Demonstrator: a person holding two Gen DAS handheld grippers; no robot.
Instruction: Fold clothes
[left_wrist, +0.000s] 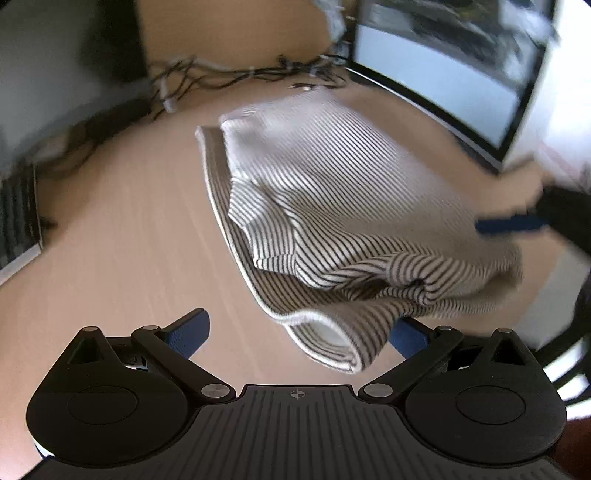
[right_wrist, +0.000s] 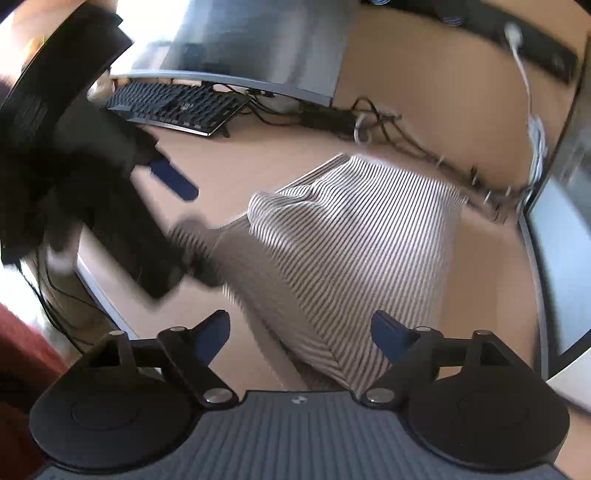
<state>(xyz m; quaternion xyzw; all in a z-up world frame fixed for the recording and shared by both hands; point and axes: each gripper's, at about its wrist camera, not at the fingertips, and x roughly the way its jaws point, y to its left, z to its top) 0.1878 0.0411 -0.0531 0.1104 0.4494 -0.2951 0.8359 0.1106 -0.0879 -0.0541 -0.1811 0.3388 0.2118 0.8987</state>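
Note:
A black-and-white striped garment (left_wrist: 332, 206) lies partly folded and bunched on the wooden desk (left_wrist: 122, 240). My left gripper (left_wrist: 299, 332) is open, its blue fingers spread wide, with the garment's near folded edge between them. My right gripper (right_wrist: 299, 332) is open over the garment's near end (right_wrist: 332, 258). In the left wrist view one blue finger (left_wrist: 509, 224) of the right gripper touches the garment's right side. In the right wrist view the left gripper shows at the left with a blue finger (right_wrist: 173, 179) above the desk, beside the cloth.
A curved monitor (left_wrist: 443, 74) stands behind the garment. A black keyboard (right_wrist: 173, 103) and tangled cables (right_wrist: 388, 125) lie at the desk's back. Another keyboard edge (left_wrist: 18, 218) is at the left. The desk edge (right_wrist: 99, 291) runs near the left gripper.

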